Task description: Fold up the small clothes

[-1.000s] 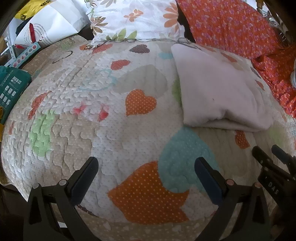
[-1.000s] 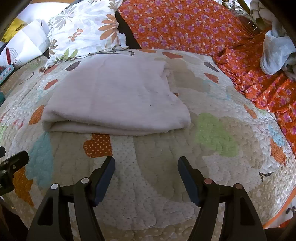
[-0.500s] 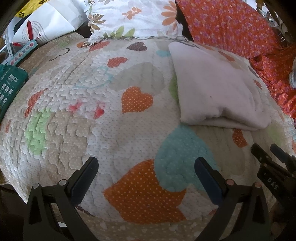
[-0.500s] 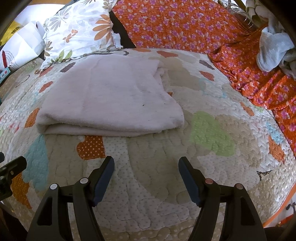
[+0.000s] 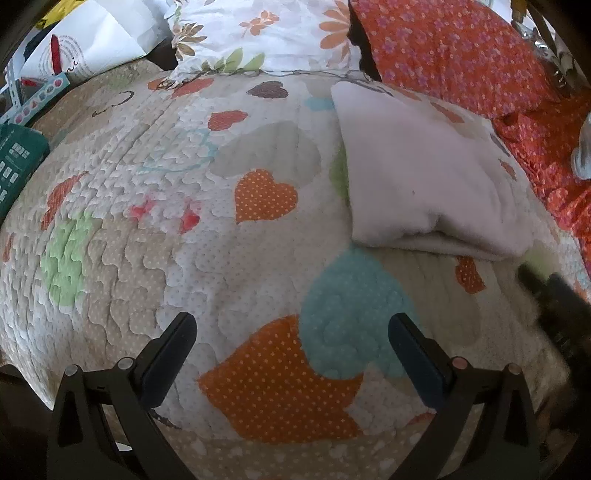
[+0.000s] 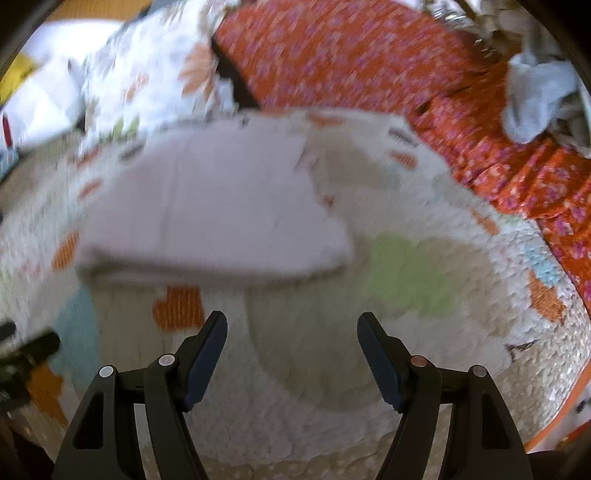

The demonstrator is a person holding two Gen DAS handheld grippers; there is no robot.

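A folded pale pink cloth lies flat on the heart-patterned quilt, to the upper right in the left wrist view. It also shows in the blurred right wrist view, ahead and left of centre. My left gripper is open and empty above the quilt, well short and left of the cloth. My right gripper is open and empty, short of the cloth's near edge. It also shows as a dark blur at the right edge of the left wrist view.
A floral pillow and an orange flowered cover lie behind the quilt. A crumpled grey-white cloth sits at the far right on the orange fabric. A white bag and a green box lie at the left.
The right gripper is moving fast, so its view is now blurred, and the cloth sits a little farther off. The left gripper has barely shifted. Both stay open.
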